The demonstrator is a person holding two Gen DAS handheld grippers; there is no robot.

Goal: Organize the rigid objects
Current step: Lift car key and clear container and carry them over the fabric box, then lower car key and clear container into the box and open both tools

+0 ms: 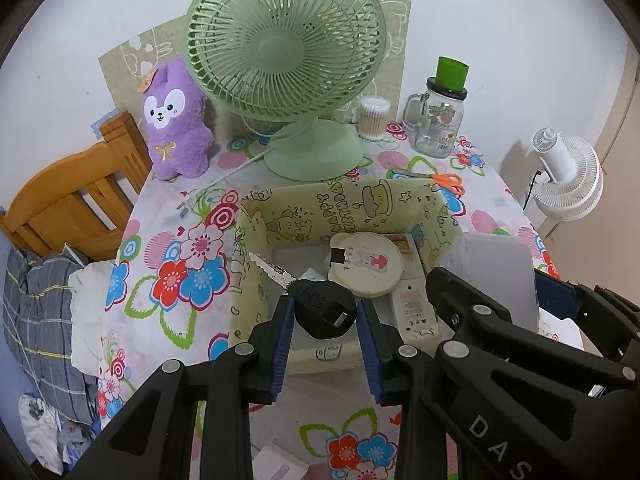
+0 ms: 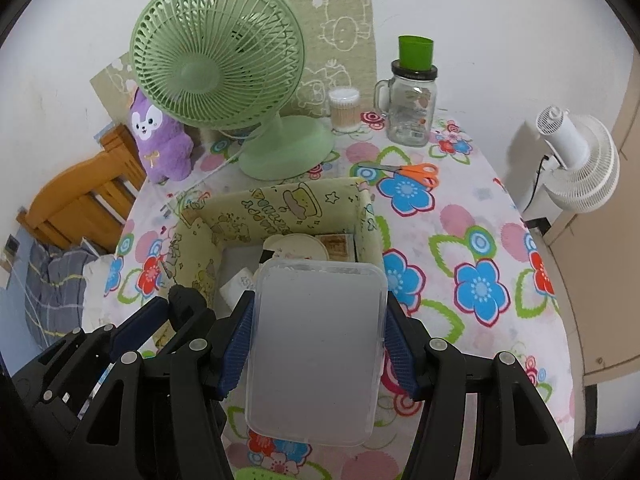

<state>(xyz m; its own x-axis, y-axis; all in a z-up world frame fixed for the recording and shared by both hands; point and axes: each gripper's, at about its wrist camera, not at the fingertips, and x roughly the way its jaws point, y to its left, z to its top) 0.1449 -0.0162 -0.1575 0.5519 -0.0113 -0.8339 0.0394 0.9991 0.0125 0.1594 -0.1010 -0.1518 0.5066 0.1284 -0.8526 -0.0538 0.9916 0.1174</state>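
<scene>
My left gripper (image 1: 325,334) is shut on a key with a black head (image 1: 322,308), its toothed blade pointing up-left, held over the near left part of the yellow cartoon storage box (image 1: 256,248). In the box lie a round cream case (image 1: 366,264) and a white remote (image 1: 414,300). My right gripper (image 2: 318,340) is shut on a translucent plastic box (image 2: 316,344), held flat at the near right edge of the storage box (image 2: 200,232). That plastic box also shows in the left wrist view (image 1: 496,276).
On the flowered tablecloth (image 2: 460,240) stand a green desk fan (image 1: 286,60), a purple plush (image 1: 174,120), a cotton swab tub (image 1: 374,118) and a glass jar with a green cup (image 1: 440,120). Orange scissors (image 2: 412,172) lie behind the box. A wooden chair (image 1: 68,204) stands left, a white fan (image 2: 576,160) right.
</scene>
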